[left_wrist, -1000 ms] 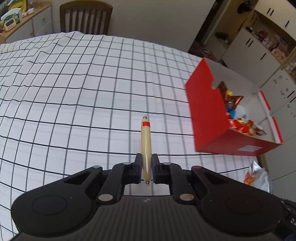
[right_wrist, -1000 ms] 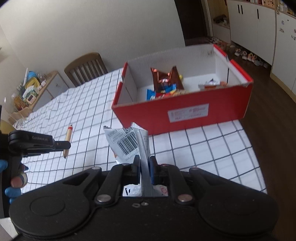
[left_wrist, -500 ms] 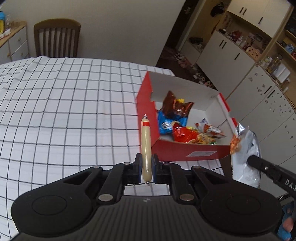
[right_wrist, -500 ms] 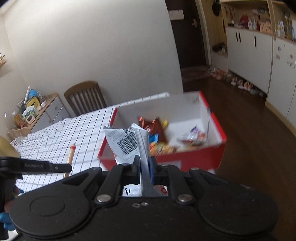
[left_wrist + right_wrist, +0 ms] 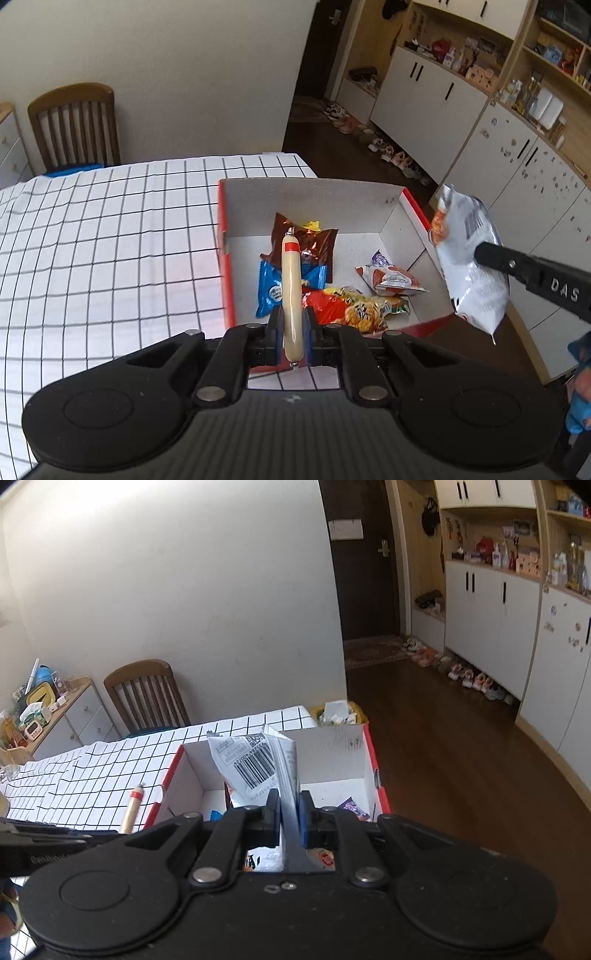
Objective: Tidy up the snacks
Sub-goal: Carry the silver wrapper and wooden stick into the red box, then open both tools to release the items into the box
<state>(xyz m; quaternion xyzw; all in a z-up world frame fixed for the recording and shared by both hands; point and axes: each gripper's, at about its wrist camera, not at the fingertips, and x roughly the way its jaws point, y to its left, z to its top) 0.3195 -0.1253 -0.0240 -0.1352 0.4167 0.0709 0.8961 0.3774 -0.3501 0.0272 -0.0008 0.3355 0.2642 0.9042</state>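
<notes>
Above the red box (image 5: 408, 201): left tongs (image 5: 291, 328) clamp sausage stick (image 5: 290, 291); right tongs (image 5: 287, 812) clamp white packet (image 5: 255, 764). Release low, toward twelve o'clock, clear of the walls.

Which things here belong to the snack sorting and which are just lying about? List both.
Job: sausage stick in left gripper; silver snack bag in right gripper; red box holding snack packets.

Lying about: wooden chair; shoes; white cabinets.

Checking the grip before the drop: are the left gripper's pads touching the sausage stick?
Touching. Left wrist view: both pads of the left gripper press the sausage stick, no gap.
</notes>
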